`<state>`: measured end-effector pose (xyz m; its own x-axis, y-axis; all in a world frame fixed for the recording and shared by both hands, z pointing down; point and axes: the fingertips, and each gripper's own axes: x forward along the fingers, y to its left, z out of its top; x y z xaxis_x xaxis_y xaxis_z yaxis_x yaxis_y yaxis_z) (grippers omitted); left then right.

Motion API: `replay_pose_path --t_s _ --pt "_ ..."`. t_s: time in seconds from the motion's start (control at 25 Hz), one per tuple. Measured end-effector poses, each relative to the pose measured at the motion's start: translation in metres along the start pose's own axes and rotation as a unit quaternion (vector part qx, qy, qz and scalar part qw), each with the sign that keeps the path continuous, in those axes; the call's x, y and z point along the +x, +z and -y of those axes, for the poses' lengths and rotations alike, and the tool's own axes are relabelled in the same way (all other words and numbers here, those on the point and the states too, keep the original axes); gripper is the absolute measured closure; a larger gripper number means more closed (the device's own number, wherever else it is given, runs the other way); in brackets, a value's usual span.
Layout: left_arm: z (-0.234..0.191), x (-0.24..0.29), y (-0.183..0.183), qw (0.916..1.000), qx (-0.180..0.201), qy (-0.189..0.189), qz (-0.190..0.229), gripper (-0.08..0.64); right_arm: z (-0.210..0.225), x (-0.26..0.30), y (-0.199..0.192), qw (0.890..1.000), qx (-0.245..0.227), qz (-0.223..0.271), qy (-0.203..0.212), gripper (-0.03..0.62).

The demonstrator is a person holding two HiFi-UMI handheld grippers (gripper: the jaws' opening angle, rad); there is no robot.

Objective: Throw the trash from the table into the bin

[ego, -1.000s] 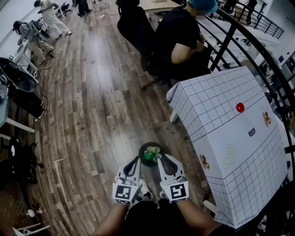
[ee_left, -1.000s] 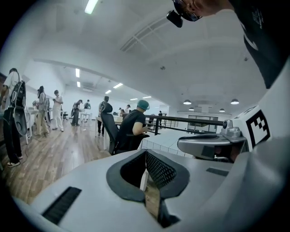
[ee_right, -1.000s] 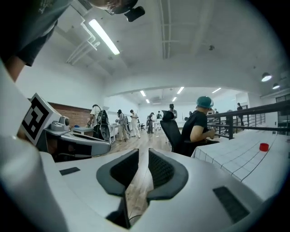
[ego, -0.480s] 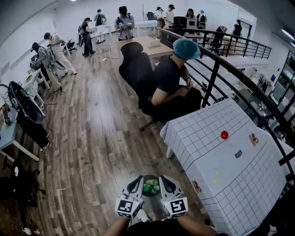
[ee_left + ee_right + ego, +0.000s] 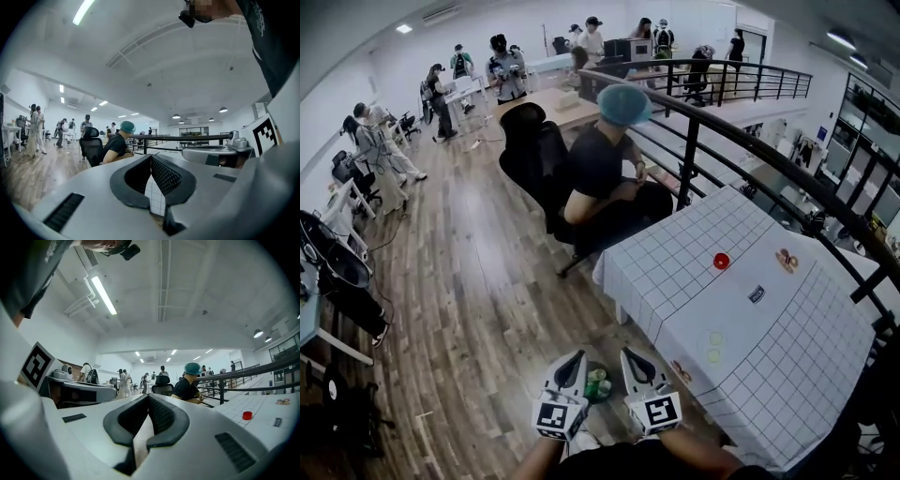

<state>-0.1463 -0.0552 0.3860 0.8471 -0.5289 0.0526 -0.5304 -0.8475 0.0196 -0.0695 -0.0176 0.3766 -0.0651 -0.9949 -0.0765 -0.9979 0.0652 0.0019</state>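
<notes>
Two grippers, both w/ jaws pressed together, nothing pinched: left gripper (image 5: 573, 361) and right gripper (image 5: 632, 357) sit side by side at the near edge. Bin (image 5: 602, 366) is on the floor between them, mostly covered by them; only a strip of green trash (image 5: 597, 387) shows. Table (image 5: 675, 267) stands just right of the bin, its near right corner cut off by the frame. On it: a red piece (image 5: 721, 261), plus pale discs (image 5: 713, 347) too faint to name. Railing (image 5: 687, 169) hugs the table's far and right sides, and a seated person (image 5: 600, 169) blocks its far left end. Wood floor (image 5: 478, 309) to the left is open.
</notes>
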Motion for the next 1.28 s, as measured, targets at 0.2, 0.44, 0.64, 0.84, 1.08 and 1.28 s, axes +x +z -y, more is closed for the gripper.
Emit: replay_pose_path --t_s 0.2,0.44,0.64,0.84,1.08,1.28 --pt "0.04 0.028 -0.002 0.9993 0.002 -0.037 -0.006 0.537 0.044 -0.029 0.008 0.999 0.013 -0.008 -0.043 0.568" --pt "0.103 0.071 0.0 0.9964 0.01 -0.084 -0.009 0.537 0.103 -0.068 0.001 0.997 0.015 -0.021 -0.076 0.568" --pt "0.152 0.1 -0.003 0.9914 0.02 -0.129 -0.012 0.537 0.15 -0.098 0.002 0.993 0.016 -0.006 -0.12 0.568" --pt "0.177 0.121 0.0 0.9877 0.024 -0.154 -0.014 0.537 0.18 -0.122 0.009 0.988 0.018 -0.003 -0.156 0.568" --pt "0.192 0.155 -0.003 0.9849 0.018 -0.172 -0.013 0.537 0.214 -0.137 0.006 0.983 0.006 -0.007 -0.184 0.568" --pt "0.2 0.198 -0.008 0.9807 0.017 -0.194 -0.016 0.537 0.252 -0.135 0.004 0.977 -0.004 -0.016 -0.211 0.568"
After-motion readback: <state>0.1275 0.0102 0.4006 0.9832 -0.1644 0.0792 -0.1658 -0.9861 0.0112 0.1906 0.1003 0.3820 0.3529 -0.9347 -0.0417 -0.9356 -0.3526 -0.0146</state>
